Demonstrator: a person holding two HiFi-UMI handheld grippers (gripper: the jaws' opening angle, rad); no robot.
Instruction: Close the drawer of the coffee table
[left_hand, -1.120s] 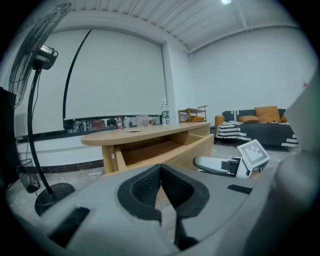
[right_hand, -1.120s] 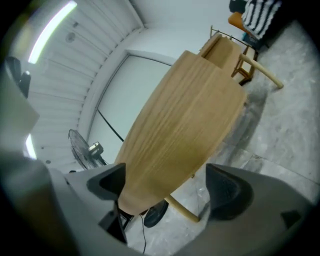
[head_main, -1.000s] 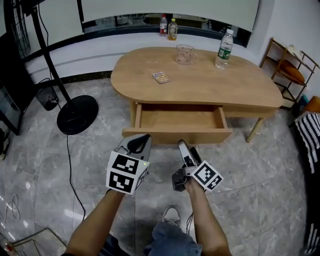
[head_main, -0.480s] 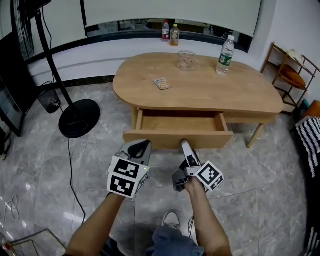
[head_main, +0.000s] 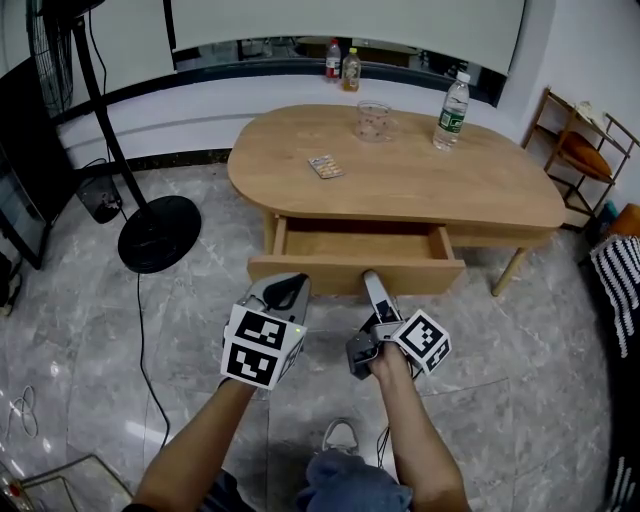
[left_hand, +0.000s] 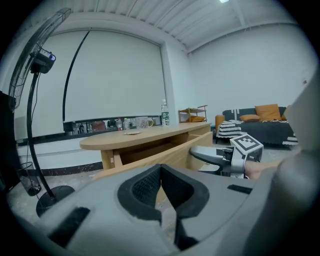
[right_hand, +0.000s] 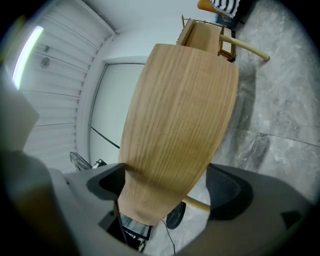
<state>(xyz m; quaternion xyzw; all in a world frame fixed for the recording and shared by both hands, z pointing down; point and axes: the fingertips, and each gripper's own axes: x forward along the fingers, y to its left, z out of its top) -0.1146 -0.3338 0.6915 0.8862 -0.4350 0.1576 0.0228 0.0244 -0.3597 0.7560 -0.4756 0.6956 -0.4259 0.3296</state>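
The oval wooden coffee table (head_main: 420, 185) has its drawer (head_main: 360, 243) pulled out toward me, empty inside. My right gripper (head_main: 371, 283) is rolled on its side, tips right at the drawer front (head_main: 320, 268). Its jaws have just been opening and stand wide. In the right gripper view the drawer front (right_hand: 175, 125) fills the gap between them, and the right gripper (right_hand: 167, 187) grips nothing. My left gripper (head_main: 287, 290) hovers just short of the drawer front, left of the right one. In its own view the left gripper (left_hand: 161, 187) is shut and empty, with the drawer front (left_hand: 175, 157) beyond.
On the table stand a water bottle (head_main: 451, 112), a glass cup (head_main: 372, 120) and a small packet (head_main: 324, 167). A fan's round base (head_main: 160, 232) and its cable lie on the marble floor at left. A wooden rack (head_main: 575, 145) stands at right. My shoe (head_main: 342, 435) is below.
The right gripper has rolled a little about its own axis, its marker cube turning. Both grippers stay just in front of the drawer, which is out as far as before.
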